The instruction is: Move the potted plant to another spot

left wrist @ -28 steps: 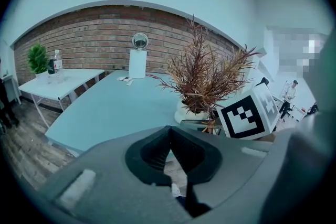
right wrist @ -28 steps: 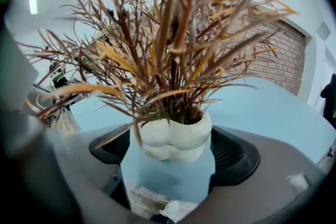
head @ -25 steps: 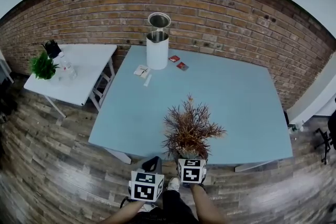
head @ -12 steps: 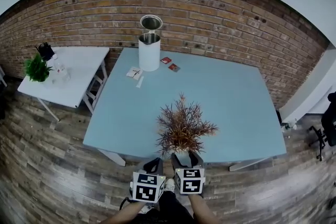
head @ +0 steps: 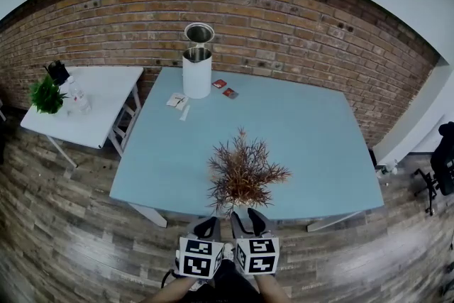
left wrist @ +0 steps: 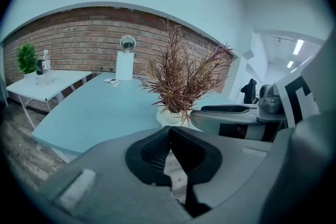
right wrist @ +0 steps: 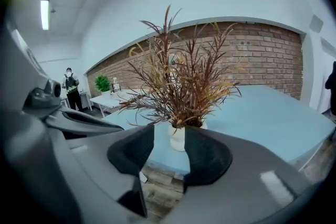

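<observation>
The potted plant [head: 242,170] has dry reddish-brown leaves and a small white pot [right wrist: 178,139]. It stands upright on the blue table [head: 305,131], close to the near edge. My right gripper [head: 246,220] hangs just off that edge, short of the pot. Its jaws are closing, and there is only a narrow gap with nothing between them. The pot shows beyond that gap in the right gripper view, apart from the pads. My left gripper [head: 206,227] is beside it on the left, shut and empty. The plant [left wrist: 181,78] also shows ahead in the left gripper view.
A white cylindrical bin [head: 197,71] with a raised lid stands at the table's far edge, with small red packets [head: 225,89] and paper cards [head: 177,101] near it. A white side table [head: 99,110] at the left carries a green plant [head: 46,94]. A brick wall runs behind.
My right gripper has drawn back from the pot towards the table's near edge and risen, and its jaws have narrowed. The plant stays on the table.
</observation>
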Demonstrator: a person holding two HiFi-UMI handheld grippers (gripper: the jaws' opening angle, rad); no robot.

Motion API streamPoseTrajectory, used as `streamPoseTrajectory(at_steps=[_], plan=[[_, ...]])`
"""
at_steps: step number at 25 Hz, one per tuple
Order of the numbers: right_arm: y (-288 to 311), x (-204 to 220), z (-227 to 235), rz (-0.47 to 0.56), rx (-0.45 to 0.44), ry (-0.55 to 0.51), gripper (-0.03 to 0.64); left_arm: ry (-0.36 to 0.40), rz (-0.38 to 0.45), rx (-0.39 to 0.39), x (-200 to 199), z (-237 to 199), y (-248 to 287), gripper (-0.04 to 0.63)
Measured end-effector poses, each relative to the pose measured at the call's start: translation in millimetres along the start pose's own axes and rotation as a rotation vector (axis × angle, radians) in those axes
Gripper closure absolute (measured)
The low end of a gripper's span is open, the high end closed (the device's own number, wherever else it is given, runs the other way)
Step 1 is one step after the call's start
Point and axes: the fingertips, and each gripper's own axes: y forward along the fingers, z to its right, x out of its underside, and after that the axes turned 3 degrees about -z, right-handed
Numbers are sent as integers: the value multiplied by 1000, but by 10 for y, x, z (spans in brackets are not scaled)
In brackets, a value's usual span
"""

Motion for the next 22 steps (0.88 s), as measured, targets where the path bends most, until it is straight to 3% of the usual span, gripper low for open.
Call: streamPoseTrajectory(at_steps=[10,15,22], plan=[[-141,-47,-81,14,-5,-11,523,2,15,17,-42,56,-19,597],[-188,-52,-22,13,8,14,611,11,14,18,-42,77,-35,597],[-178,-26,-10,8,15,19,611,17,13,13,-21,67,-37,597]])
